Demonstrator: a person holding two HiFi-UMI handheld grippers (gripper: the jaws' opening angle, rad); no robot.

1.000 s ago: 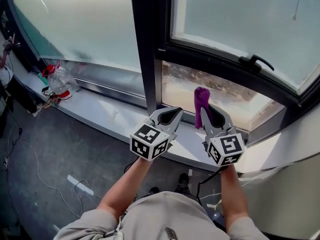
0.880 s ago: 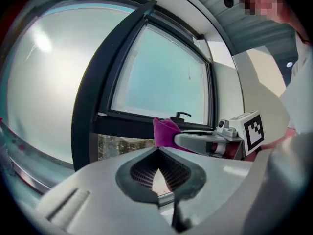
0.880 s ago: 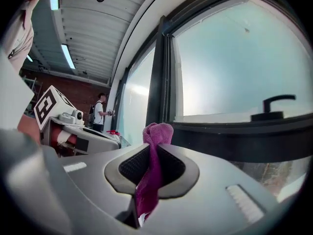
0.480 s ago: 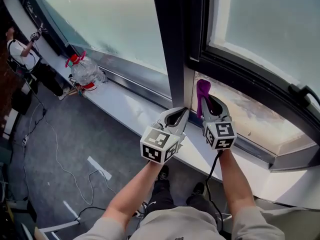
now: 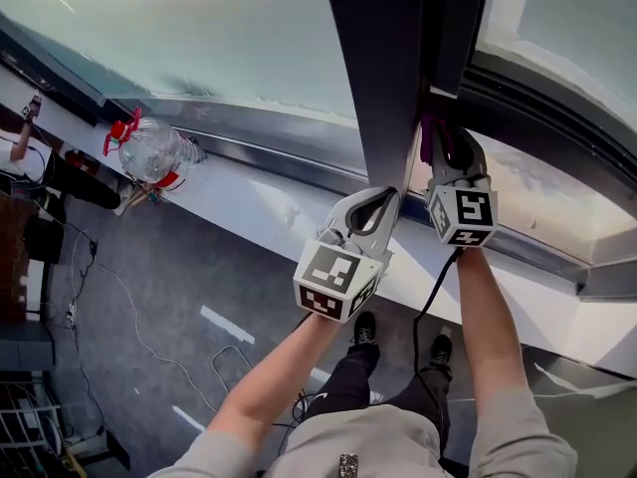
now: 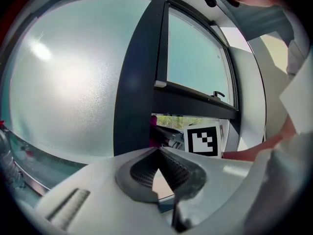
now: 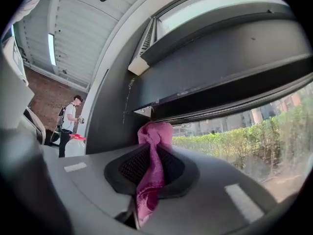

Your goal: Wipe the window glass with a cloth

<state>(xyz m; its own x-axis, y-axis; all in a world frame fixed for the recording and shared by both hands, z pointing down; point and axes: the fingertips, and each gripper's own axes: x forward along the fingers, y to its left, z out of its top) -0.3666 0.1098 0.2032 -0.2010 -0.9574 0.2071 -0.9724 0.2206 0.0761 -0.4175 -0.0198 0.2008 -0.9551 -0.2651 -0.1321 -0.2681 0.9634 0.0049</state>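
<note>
Pinching a light, probably floppy magenta cloth [image 7: 155, 133] by its bunched middle beside the dark window post [image 5: 388, 88]: my right claw [image 7: 152, 153]. My left claw [image 6: 157, 151] is pressed together, empty.

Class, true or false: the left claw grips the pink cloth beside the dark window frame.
False: the right claw grips the pink cloth beside the dark window frame, as the right gripper view shows; the left claw is shut on nothing.
</note>
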